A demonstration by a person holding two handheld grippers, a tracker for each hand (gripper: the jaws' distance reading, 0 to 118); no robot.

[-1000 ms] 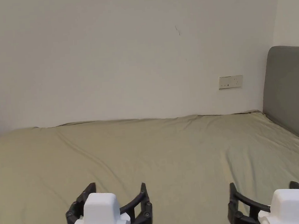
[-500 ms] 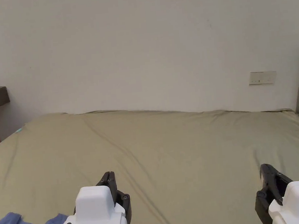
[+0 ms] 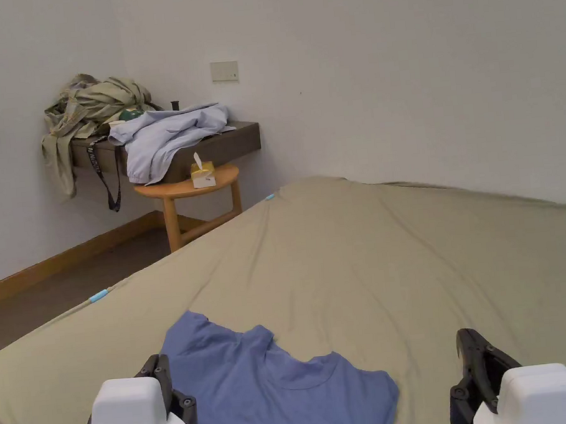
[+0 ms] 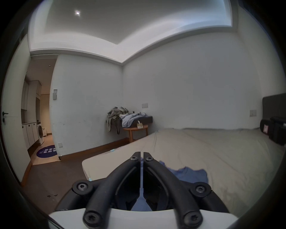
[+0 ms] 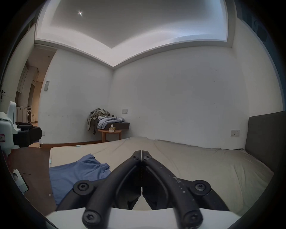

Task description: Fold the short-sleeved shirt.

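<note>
Head view: blue shirt (image 3: 280,391) flat on bed (image 3: 442,256), unfolded.

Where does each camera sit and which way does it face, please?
Head view: above the bed, looking down across the blue shirt toward the corner stool; both grippers' backs show.
Left gripper view: on the left gripper, low over the shirt, facing that corner; jaws closed.
Right gripper view: on the right gripper, beside the shirt, same heading; jaws closed.
All share shirt, bed, stool.
</note>
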